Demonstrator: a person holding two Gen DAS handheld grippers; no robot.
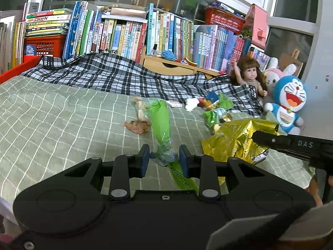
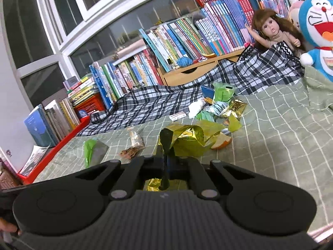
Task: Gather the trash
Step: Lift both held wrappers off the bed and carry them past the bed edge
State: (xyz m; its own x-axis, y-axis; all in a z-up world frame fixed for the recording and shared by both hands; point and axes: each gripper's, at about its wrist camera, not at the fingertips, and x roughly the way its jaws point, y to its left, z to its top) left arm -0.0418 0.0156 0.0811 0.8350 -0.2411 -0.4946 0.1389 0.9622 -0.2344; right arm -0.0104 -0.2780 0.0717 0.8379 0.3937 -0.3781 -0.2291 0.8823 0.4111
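My left gripper [image 1: 164,156] is open, its blue pads [image 1: 143,159] on either side of a long green plastic wrapper [image 1: 161,123] that lies on the green checked bedspread [image 1: 62,120]. The same green wrapper [image 2: 89,149] is visible at the left of the right wrist view. My right gripper [image 2: 166,143] is shut on a crumpled gold foil bag [image 2: 187,139]. In the left wrist view the right gripper [image 1: 257,135] pinches the gold foil bag [image 1: 235,139]. Loose trash lies beyond: brown crumpled paper [image 1: 136,126], a clear snack wrapper [image 2: 136,138], a white tissue [image 1: 191,103] and a pile of green and gold wrappers [image 2: 222,104].
A black-and-white plaid blanket [image 1: 124,77] covers the far side of the bed. A doll [image 1: 249,75], a blue cat plush [image 1: 289,100] and a pink bunny plush [image 1: 274,77] sit at the right. Rows of books [image 1: 116,35] line the window ledge behind. A red rail [image 2: 62,143] edges the bed's left side.
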